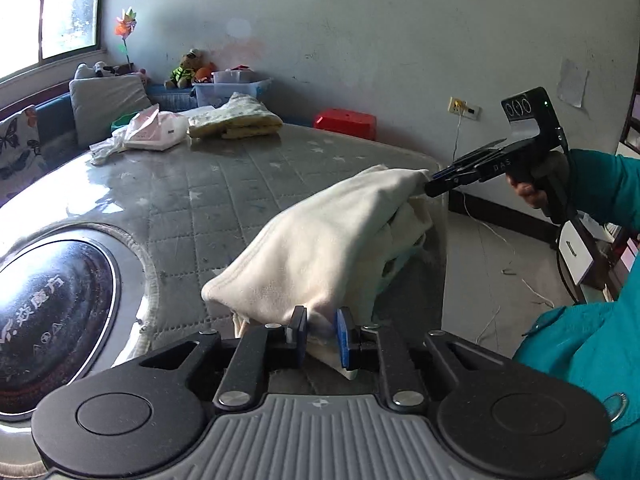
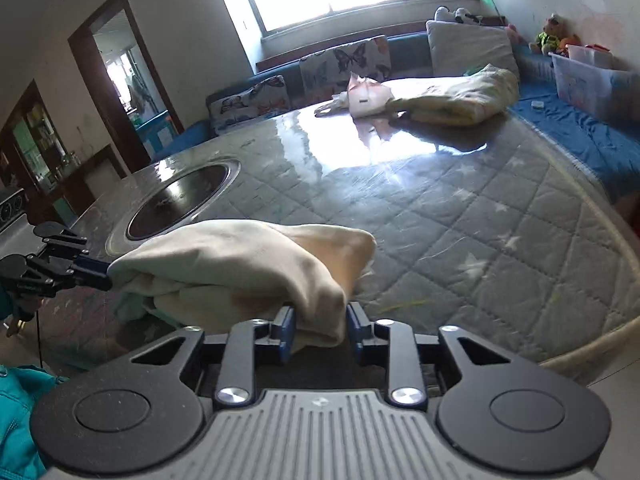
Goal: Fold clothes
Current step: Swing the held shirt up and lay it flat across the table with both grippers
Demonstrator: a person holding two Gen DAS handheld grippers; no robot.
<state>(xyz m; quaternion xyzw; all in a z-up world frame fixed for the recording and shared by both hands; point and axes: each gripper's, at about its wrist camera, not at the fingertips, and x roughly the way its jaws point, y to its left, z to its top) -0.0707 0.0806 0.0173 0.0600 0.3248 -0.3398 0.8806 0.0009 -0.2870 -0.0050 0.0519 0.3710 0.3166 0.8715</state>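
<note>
We read the step as mid-fold: one cream garment (image 1: 328, 240), already doubled into a thick bundle, hangs in the air between the two tools, above the near edge of the quilted counter (image 2: 460, 208). The left hand-held gripper (image 1: 322, 334) pinches one end of it, cloth bunched between the blue pads; the right hand-held gripper (image 2: 320, 330) has the other end between its pads, which stand a little wider, and cloth fills the gap, so we judge it a grip on a thick fold, though contact on the right-hand pad is not plain. The left wrist view shows the right tool from the side, its tip at the garment's far corner. Next move, in our judgement: bring both ends down together onto the counter, keep the edges aligned, and let go only once the bundle rests flat; a slack grip on the right could drop that corner early. Count: two hand-held grippers, one garment in hand, one yellow-patterned folded cloth (image 2: 456, 96) at the far side, one pale pink item (image 2: 366, 98) just beside it, one dark round inset (image 2: 180, 204) in the counter.
</note>
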